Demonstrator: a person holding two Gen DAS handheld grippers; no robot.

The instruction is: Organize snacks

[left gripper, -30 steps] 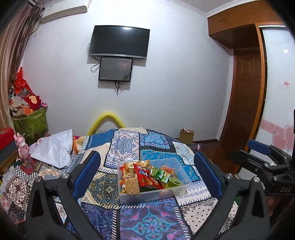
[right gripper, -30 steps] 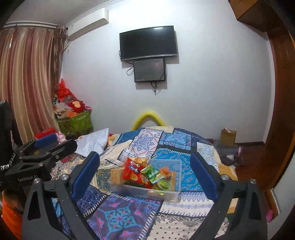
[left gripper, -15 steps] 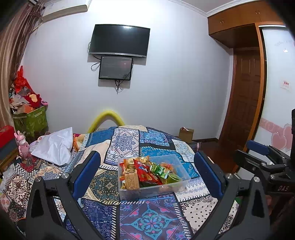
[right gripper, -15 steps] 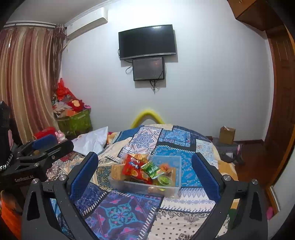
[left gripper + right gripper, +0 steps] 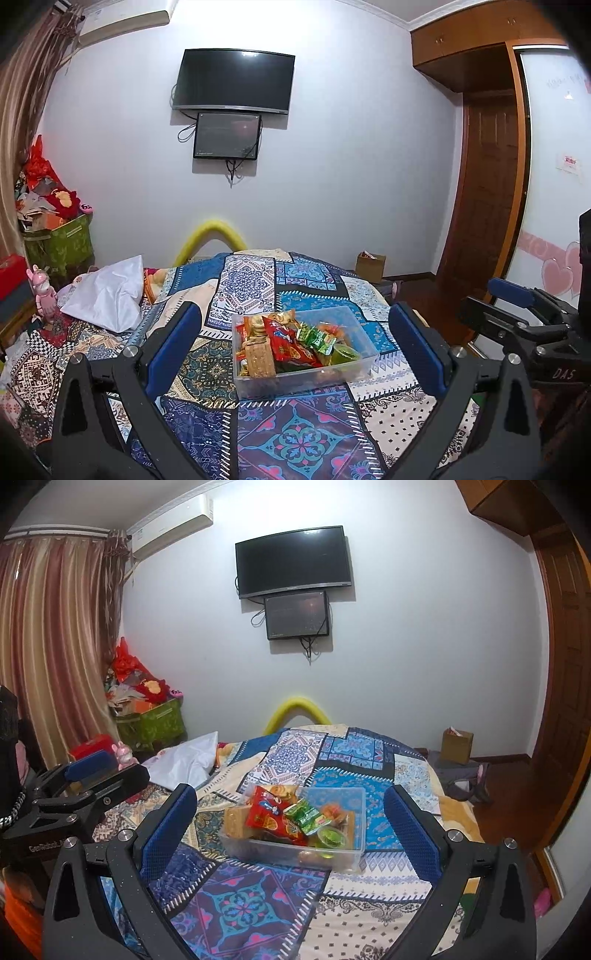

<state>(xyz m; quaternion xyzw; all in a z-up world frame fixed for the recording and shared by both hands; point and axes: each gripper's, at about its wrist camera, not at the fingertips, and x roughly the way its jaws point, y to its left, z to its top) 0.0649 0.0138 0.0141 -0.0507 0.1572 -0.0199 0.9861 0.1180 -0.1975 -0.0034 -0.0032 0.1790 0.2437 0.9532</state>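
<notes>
A clear plastic box (image 5: 364, 363) (image 5: 356, 797) sits on the patterned quilt in the middle of the bed. It holds several snacks: a red packet (image 5: 286, 341) (image 5: 264, 810), green packets (image 5: 316, 338) (image 5: 304, 814), a tan biscuit pack (image 5: 260, 360) (image 5: 234, 821) and a green jelly cup (image 5: 345, 352) (image 5: 330, 836). My left gripper (image 5: 295, 332) is open and empty, above the near side of the box. My right gripper (image 5: 290, 808) is open and empty, also short of the box. Each gripper shows at the edge of the other's view.
The quilt (image 5: 295, 435) covers the bed. A white pillow (image 5: 110, 295) lies at the left. A green bin (image 5: 59, 243) full of clutter stands by the curtain. A cardboard box (image 5: 371, 266) stands on the floor by the wooden door (image 5: 484, 206).
Both cameras have tilted slightly; the box sits a little higher and nearer in view. Both grippers stay open and empty.
</notes>
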